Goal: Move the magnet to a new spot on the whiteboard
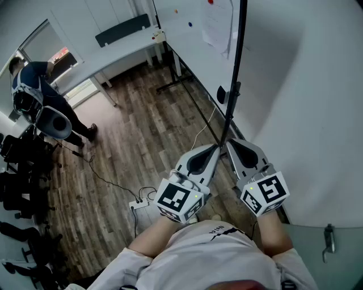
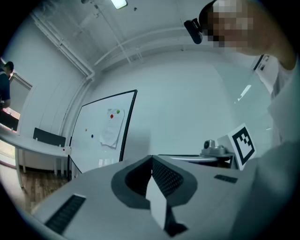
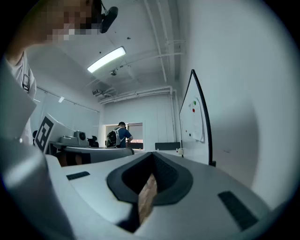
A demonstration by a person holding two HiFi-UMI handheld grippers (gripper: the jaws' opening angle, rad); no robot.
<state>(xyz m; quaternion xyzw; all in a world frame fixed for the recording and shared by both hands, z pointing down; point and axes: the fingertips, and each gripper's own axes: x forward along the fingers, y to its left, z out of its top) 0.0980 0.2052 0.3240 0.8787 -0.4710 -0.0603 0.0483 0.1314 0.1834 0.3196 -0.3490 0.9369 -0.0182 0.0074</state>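
The whiteboard [image 1: 193, 34] stands far ahead along the right wall, its black frame edge on to me. On it are a red magnet [image 1: 210, 1], a blue magnet [image 1: 190, 25] and a small orange one [image 1: 175, 11], beside a pinned paper sheet [image 1: 217, 25]. The left gripper view shows the board [image 2: 96, 140] with a red magnet [image 2: 111, 116] and a green magnet [image 2: 117, 111] on the sheet. In the right gripper view both show as red [image 3: 192, 110] and green [image 3: 194, 102]. My left gripper [image 1: 215, 148] and right gripper [image 1: 229, 143] are held level, side by side, both shut and empty, well short of the board.
A white wall [image 1: 306, 102] runs close on my right. A white desk [image 1: 108, 59] with a dark chair [image 1: 122, 29] stands at the back. A person with a backpack [image 1: 34, 96] stands far left. A power strip [image 1: 139, 204] and cables lie on the wood floor.
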